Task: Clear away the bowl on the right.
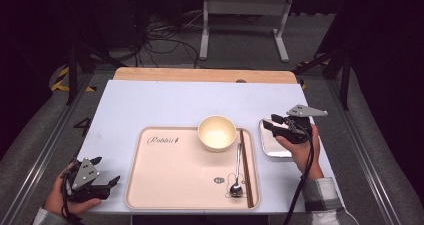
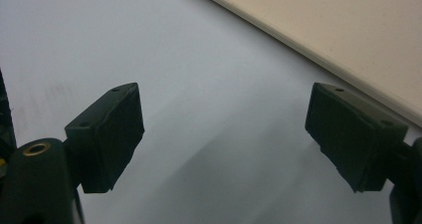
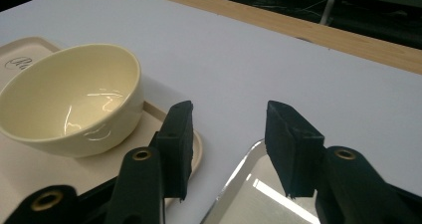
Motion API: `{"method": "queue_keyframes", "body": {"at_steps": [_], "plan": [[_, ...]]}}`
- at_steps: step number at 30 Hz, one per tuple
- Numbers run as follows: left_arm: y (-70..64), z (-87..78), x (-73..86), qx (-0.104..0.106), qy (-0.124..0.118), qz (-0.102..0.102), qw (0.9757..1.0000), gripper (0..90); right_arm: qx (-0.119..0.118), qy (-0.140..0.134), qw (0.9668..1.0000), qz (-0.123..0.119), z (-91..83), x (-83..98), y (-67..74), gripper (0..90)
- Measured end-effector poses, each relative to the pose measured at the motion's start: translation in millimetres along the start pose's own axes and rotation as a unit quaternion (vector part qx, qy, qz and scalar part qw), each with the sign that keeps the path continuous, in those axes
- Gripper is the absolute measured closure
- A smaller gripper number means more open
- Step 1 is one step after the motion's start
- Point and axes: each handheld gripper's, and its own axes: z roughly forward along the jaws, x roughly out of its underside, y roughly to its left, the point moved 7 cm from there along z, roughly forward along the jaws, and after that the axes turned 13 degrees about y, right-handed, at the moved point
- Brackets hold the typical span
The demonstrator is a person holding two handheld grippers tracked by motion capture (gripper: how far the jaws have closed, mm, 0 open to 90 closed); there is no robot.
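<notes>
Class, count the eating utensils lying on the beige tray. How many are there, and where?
2: a spoon and a brown pair of chopsticks, side by side along the tray's right edge, just below the bowl.

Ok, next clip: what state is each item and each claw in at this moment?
Bowl: upright, empty, on the tray's far right part.
Tray: flat on the table.
Spoon: lying on the tray, bowl end nearest the person.
Chopsticks: lying along the tray's right edge.
Metal plate: flat, right of the tray, empty.
Left claw: open, empty.
Right claw: open, empty, above the metal plate.
</notes>
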Motion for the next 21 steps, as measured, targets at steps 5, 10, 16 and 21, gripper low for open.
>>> {"method": "queue_keyframes", "body": {"at_steps": [5,10,16,21], "plan": [[-0.7,0.5,0.0,0.0,0.002,0.001,1.0,16.1,0.015,-0.002,0.9999,-0.006,-10.0,8.0,-10.0,52.2],[-1.3,0.9,0.1,0.001,0.003,0.001,1.0,16.1,0.025,0.001,0.9997,0.004,-16.7,16.6,-21.5,52.0],[-1.6,1.7,0.3,0.002,0.007,0.004,1.0,16.1,0.032,0.007,0.9994,0.011,-22.3,26.2,-32.8,52.1],[-1.8,1.8,0.6,0.003,0.008,0.002,1.0,16.1,0.038,0.016,0.9988,0.028,-24.7,35.9,-45.4,52.7]]}}
